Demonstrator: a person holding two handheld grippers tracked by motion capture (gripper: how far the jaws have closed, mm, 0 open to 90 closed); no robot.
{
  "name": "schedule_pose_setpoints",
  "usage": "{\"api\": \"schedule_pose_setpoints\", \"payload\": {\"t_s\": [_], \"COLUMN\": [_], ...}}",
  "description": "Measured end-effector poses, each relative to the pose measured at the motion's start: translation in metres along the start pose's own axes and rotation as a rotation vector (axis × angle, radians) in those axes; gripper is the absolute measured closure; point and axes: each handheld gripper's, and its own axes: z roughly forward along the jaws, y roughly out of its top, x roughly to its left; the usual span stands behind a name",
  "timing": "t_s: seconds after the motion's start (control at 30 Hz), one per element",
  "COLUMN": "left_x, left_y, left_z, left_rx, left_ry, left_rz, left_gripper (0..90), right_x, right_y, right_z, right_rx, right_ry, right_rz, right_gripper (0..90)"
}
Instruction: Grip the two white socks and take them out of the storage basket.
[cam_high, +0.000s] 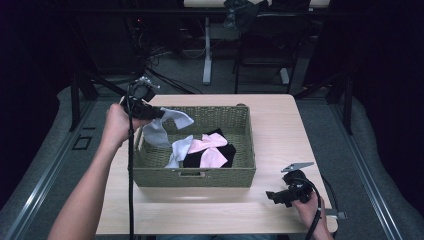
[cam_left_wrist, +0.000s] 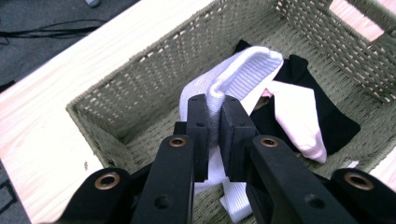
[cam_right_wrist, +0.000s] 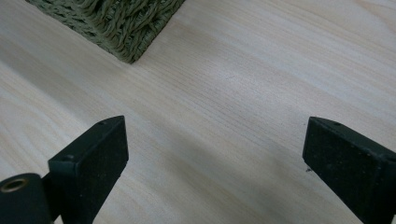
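A: Start with the big pieces. Where does the work sit?

B: A pale wooden table (cam_high: 270, 115) carries a green woven basket (cam_high: 241, 150) at its middle. Bare wood runs along the near edge and down the right side; the left strip beside the basket is narrow.

A: And what's in the basket?

B: A loose heap of socks: black ones (cam_high: 220, 155), pink ones (cam_high: 212, 150) and a white one (cam_high: 179, 149), lying on the floor of the basket toward its centre.

A: Which one is being handled?

B: A light grey sock (cam_high: 167, 125). The left gripper (cam_high: 152, 113) has its jaws pressed together on it, pinching the ribbed cuff end, as the left gripper view shows (cam_left_wrist: 247, 77). It hangs over the basket's rear left corner, one end pointing right, the other drooping toward the basket floor.

A: So its long axis?

B: Roughly left to right and sagging, with the foot end dangling just above the left wall. I judge the next move needs height to clear that rim.

A: The other hand?

B: The right gripper (cam_high: 272, 196) rests low at the near right of the table, well apart from the sock, jaws spread wide over bare wood (cam_right_wrist: 224, 116) with the basket's corner (cam_right_wrist: 126, 32) just ahead. The left is plainly the nearer one.
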Motion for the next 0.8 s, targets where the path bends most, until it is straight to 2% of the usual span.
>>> {"api": "schedule_pose_setpoints", "payload": {"t_s": [0.3,0.5,0.8], "left_x": [0.001,0.004,0.010], "left_y": [0.015,0.021,0.024], "left_z": [-0.015,-0.026,-0.040], "left_rx": [0.005,0.001,-0.019], "left_ry": [0.028,0.059,0.088], "left_rz": [0.015,0.011,0.006], "left_gripper": [83.5,83.4,83.5], "right_x": [0.000,-0.001,-0.001], "right_y": [0.000,0.000,0.000], "right_z": [0.000,0.000,0.000], "right_rx": [0.006,0.007,0.011], "right_ry": [-0.001,-0.003,-0.007], "right_rz": [0.000,-0.002,0.001], "right_gripper": [6.2,6.2,6.2]}}
